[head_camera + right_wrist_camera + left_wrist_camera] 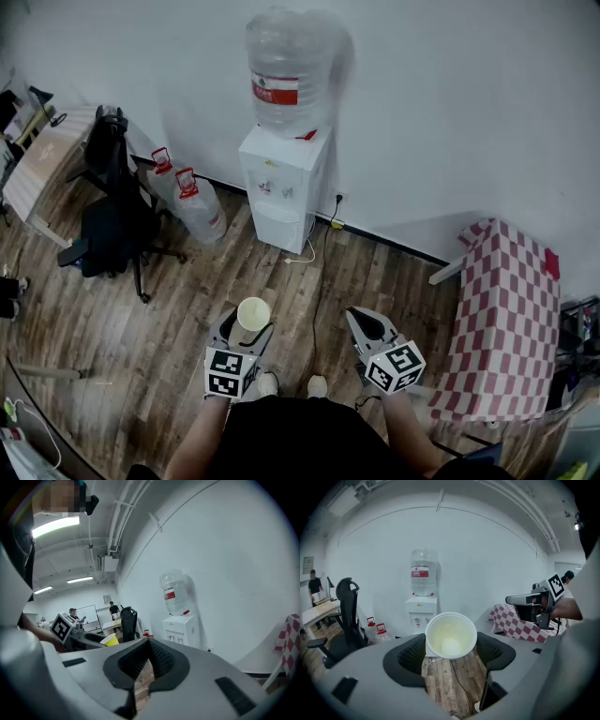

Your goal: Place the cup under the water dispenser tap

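Note:
The white water dispenser (281, 187) stands against the wall with a big bottle on top and its taps in a recess on the front. It also shows in the left gripper view, dispenser (421, 612), far ahead. My left gripper (247, 325) is shut on a pale yellow paper cup (254, 310), upright and empty, cup (451, 635) sitting between the black pads. My right gripper (366, 323) is beside it, shut with nothing in it, pads meeting at the tips (149, 641). Both are over the wooden floor, well short of the dispenser.
A black office chair (112, 220) and two spare water bottles (192, 202) stand left of the dispenser. A table with a red checked cloth (506, 319) is at the right. A cable (314, 281) runs across the floor. A desk (42, 159) is far left.

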{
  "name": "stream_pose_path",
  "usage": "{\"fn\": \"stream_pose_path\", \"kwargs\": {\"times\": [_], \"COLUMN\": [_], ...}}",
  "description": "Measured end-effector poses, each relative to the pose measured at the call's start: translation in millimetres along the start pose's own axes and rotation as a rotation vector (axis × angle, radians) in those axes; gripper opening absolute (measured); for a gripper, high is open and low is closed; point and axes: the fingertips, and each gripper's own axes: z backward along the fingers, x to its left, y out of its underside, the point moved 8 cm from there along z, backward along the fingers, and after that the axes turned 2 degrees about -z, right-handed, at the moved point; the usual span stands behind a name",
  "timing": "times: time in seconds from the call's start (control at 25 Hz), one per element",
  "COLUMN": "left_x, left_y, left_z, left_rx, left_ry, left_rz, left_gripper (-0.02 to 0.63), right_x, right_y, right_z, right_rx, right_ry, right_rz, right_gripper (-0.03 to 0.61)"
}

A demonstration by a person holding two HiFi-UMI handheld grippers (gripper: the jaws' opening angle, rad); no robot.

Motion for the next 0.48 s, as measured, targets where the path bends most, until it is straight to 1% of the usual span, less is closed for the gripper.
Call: {"fn": "stream_pose_path", "kwargs": {"times": [0.08, 0.24, 0.48], "left_x": [4, 11, 22], "left_y": [-1, -3, 0], "left_z": [5, 12, 23], "left_rx": [-0.007, -0.017, -0.028], "left_ry": [-0.008, -0.021, -0.035], "left_rz": [0.003, -0.016, -0.004], "left_gripper": [0.348, 0.348, 0.348], "right_x": [4, 10, 23], "right_y": [-2, -4, -3], "right_z": [-1, -3, -5], "right_rx": [-0.008, -0.017, -0.006], "right_ry": [-0.005, -0.007, -0.007], "right_rz": [0.005, 0.015, 0.027], "right_gripper": [0.021, 0.021, 0.021]}}
